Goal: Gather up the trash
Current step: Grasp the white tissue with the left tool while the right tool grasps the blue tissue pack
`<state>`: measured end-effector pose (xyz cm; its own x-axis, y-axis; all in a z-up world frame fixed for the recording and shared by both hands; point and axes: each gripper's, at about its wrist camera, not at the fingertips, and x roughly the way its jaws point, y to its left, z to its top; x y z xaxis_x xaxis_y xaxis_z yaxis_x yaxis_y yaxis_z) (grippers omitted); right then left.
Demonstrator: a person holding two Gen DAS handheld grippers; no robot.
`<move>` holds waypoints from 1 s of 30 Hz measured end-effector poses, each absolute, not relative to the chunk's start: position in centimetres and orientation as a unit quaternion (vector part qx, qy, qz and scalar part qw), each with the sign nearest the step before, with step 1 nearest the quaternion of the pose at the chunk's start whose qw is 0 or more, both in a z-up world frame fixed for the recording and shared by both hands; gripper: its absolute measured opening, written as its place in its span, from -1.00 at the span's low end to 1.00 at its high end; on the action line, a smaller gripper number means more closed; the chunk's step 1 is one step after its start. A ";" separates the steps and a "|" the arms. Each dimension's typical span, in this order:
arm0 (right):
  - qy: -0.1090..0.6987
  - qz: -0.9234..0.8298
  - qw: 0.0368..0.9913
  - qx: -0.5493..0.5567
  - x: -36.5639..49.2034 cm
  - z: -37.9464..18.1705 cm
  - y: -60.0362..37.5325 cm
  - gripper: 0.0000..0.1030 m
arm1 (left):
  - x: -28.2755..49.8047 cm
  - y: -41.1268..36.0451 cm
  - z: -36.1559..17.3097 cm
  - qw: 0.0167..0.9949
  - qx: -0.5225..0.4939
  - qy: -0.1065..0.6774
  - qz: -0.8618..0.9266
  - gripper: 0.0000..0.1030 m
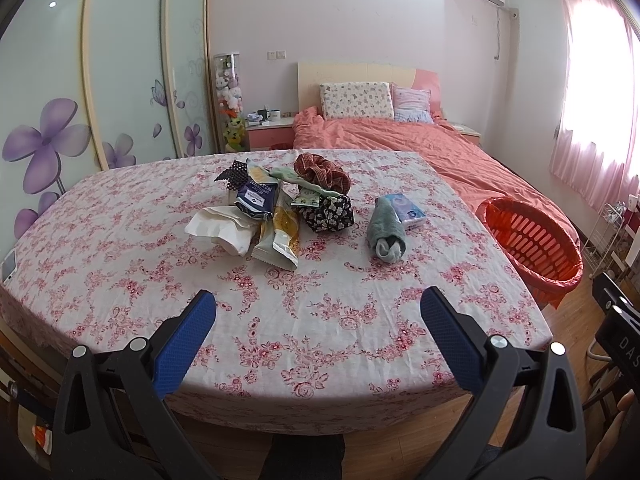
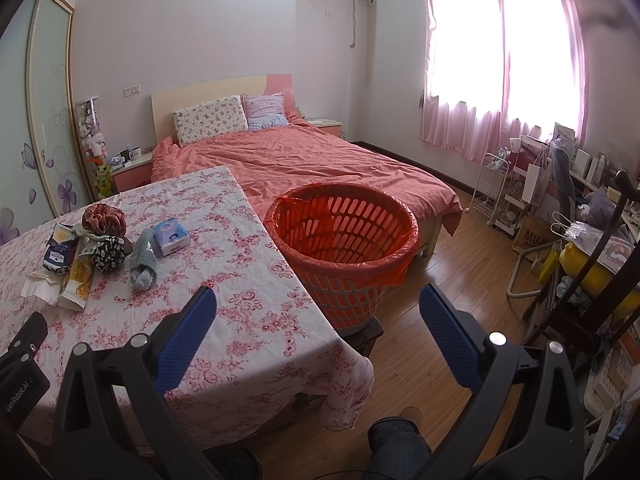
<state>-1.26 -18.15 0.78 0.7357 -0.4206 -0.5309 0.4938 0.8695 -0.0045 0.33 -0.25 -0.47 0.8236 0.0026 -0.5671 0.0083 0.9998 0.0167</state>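
I hold both grippers back from the work, with nothing gripped. My left gripper (image 1: 318,308) sits at the bottom of its frame, blue pads spread wide over the near edge of the floral table (image 1: 120,248). My right gripper (image 2: 318,306) is equally wide open and empty at the bottom of its view, aimed between the table corner and the red-lined basket (image 2: 400,256), which stands just beside the table at centre frame.

The trash lies in a cluster at the middle of the left view: a crumpled white tissue (image 1: 222,228), a dark blue wrapper (image 1: 256,200) and a gold snack wrapper (image 1: 280,236), overlapping one another. Mixed in are things I judge are not trash: scrunchies (image 1: 322,170), a rolled grey sock (image 1: 386,234) and a tissue pack (image 1: 406,210) right of centre.

The wrappers look light, thin and slick, likely to crinkle and slide under the pads; I would pinch the gold one at its free serrated end, nearest me. The tissue seems soft and compressible, so a bite into its bunched middle should hold, though it may drag a neighbour along.
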 end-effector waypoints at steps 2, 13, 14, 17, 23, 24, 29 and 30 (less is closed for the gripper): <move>0.267 -0.238 0.931 0.072 -0.9 0.7 -18.4 0.93 | 0.6 0.3 -0.5 0.954 0.006 0.298 0.002 0.96; 0.294 -0.158 0.940 0.071 6.6 -0.9 -17.9 0.93 | 6.0 7.2 -2.1 0.946 -0.028 0.317 0.066 0.96; 0.298 -0.147 0.941 0.069 7.7 -1.0 -17.4 0.93 | 6.5 7.9 -2.2 0.945 -0.030 0.318 0.072 0.96; 0.307 -0.123 0.942 0.063 10.6 -1.4 -16.5 0.89 | 8.5 9.8 -2.6 0.942 -0.037 0.323 0.081 0.96; 0.344 -0.069 0.934 0.062 18.1 -2.8 -14.8 0.51 | 11.8 11.5 -3.3 0.941 -0.044 0.329 0.070 0.96; 0.356 -0.061 0.930 0.064 19.5 -3.3 -14.6 0.44 | 12.3 11.5 -3.5 0.940 -0.044 0.331 0.068 0.96; 0.398 -0.030 0.915 0.063 24.5 -5.7 -13.6 0.25 | 15.2 11.8 -5.0 0.929 -0.045 0.362 0.058 0.96; 0.407 -0.022 0.911 0.063 25.1 -6.2 -13.4 0.24 | 15.6 11.9 -5.2 0.927 -0.046 0.367 0.057 0.96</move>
<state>25.15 -13.41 -6.23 0.6675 0.0104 -0.7445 0.0914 0.9912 0.0958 15.56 11.88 -5.23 0.7247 0.0710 -0.6854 -0.1387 0.9894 -0.0441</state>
